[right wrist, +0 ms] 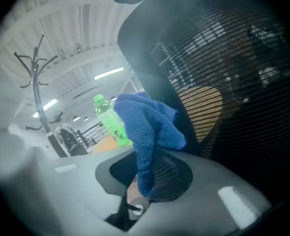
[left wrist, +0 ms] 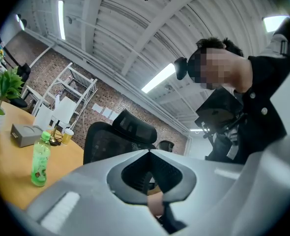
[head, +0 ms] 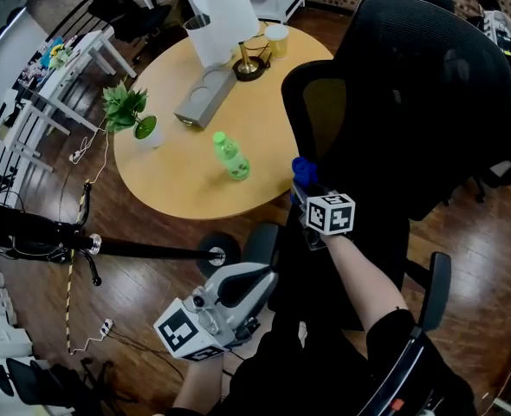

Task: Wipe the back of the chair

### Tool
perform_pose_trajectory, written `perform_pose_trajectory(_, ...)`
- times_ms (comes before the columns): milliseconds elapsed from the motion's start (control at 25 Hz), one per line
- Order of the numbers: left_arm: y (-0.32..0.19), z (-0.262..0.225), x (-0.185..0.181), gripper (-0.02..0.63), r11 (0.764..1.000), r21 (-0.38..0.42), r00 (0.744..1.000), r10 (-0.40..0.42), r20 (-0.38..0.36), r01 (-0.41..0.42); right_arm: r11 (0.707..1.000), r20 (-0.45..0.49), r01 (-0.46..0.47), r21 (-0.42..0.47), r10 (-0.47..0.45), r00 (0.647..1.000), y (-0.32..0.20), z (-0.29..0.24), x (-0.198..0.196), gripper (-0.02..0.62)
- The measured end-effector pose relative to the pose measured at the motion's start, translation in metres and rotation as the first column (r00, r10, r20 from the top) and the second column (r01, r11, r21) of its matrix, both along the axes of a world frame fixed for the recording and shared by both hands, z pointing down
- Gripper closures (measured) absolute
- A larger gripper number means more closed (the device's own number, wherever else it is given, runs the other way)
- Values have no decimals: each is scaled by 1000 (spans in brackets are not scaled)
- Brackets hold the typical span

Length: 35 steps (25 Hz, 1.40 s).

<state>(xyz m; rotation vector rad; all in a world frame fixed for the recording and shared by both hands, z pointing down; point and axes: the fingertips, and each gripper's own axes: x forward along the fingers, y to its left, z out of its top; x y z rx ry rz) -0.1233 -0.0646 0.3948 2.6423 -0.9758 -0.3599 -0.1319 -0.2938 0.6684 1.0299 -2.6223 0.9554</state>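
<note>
A black mesh office chair stands at the right of the head view, its back (head: 429, 94) tall and curved. My right gripper (head: 307, 189) is shut on a blue cloth (head: 303, 171), which sits against the left edge of the chair back. In the right gripper view the blue cloth (right wrist: 147, 124) hangs bunched between the jaws of the right gripper (right wrist: 145, 154), close to the chair back's mesh (right wrist: 233, 77). My left gripper (head: 254, 277) is held low near the person's body, away from the chair, shut with nothing in it. The left gripper (left wrist: 149, 154) looks toward the chair (left wrist: 116, 136) from a distance.
A round wooden table (head: 182, 185) stands left of the chair, bearing a green bottle (head: 231, 156), a potted plant (head: 132, 113), a grey box (head: 205, 95) and a lamp (head: 249, 66). A black pole stand (head: 117, 248) lies across the wood floor. An armrest (head: 435, 291) is near my right arm.
</note>
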Motion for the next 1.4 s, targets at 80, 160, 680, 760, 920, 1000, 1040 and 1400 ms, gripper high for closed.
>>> perform_pose_trajectory(80, 2, 0, 6, 609, 1000, -1, 1000, 2, 4, -2, 990, 53, 139, 10, -139, 989, 21, -8, -14, 541)
perform_pose_trajectory(160, 2, 0, 11, 609, 1000, 0, 1000, 6, 11, -6, 957, 112, 290, 23, -291, 950, 44, -17, -25, 541)
perform_pose_trajectory(680, -16, 15, 73, 609, 993, -16, 993, 115, 1, -115, 977, -207, -206, -49, 192, 959, -7, 54, 175, 541)
perform_pose_trajectory(760, -20, 17, 90, 609, 988, -13, 989, 151, -3, -151, 969, -217, -243, -44, 228, 949, -5, 55, 204, 541)
perform_pose_trajectory(920, -28, 15, 125, 609, 974, 7, 974, 227, -17, -227, 937, -254, -347, -45, 325, 911, -3, 62, 270, 541)
perform_pose_trajectory(1000, -30, 16, 141, 609, 965, 8, 964, 264, -21, -264, 918, -280, -393, -45, 366, 887, 2, 65, 305, 541)
perform_pose_trajectory(1040, -31, 16, 149, 609, 960, 9, 960, 280, -26, -279, 910, -292, -412, -42, 383, 876, 4, 66, 322, 541)
perform_pose_trajectory(1400, -35, 18, 187, 609, 926, 11, 925, 378, -45, -378, 836, -348, -549, -17, 510, 787, 20, 60, 414, 541)
